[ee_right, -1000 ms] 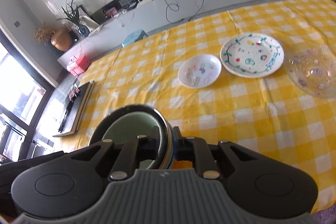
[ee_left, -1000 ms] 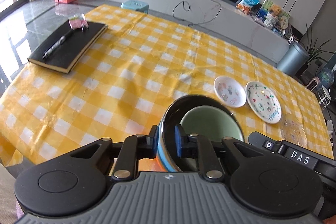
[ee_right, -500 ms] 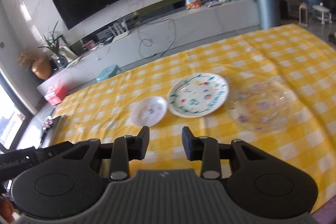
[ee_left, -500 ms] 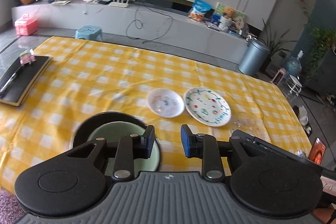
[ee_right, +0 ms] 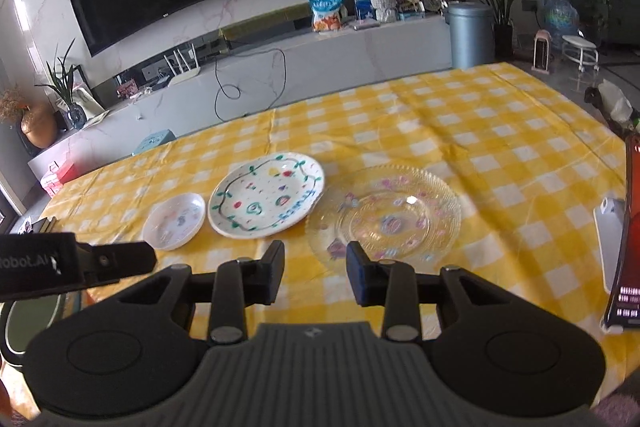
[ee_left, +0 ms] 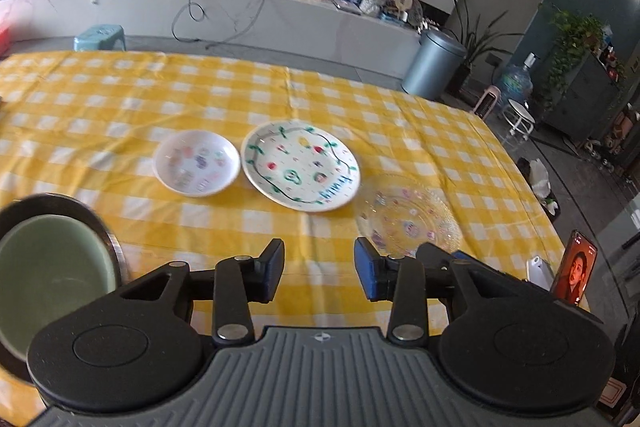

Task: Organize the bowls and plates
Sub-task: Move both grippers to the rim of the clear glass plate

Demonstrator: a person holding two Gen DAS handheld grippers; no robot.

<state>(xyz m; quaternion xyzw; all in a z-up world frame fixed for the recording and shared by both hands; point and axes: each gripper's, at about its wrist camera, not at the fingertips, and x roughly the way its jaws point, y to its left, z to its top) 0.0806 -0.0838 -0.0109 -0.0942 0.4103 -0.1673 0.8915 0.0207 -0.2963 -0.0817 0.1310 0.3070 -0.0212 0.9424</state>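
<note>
A green bowl sits nested inside a dark steel bowl at the near left of the table. Beyond lie a small white painted dish, a larger white painted plate and a clear glass plate in a row. My left gripper is open and empty, above the cloth right of the bowls. My right gripper is open and empty, in front of the glass plate; the painted plate and small dish lie to its left.
A yellow checked cloth covers the table. A phone on a stand is at the right edge, also in the right wrist view. The left gripper's body shows at the left of the right wrist view. A grey bin stands beyond.
Both grippers let go of the steel bowl's rim and opened. Both swung right, towards the plates; the nested bowls stay at the near left.
</note>
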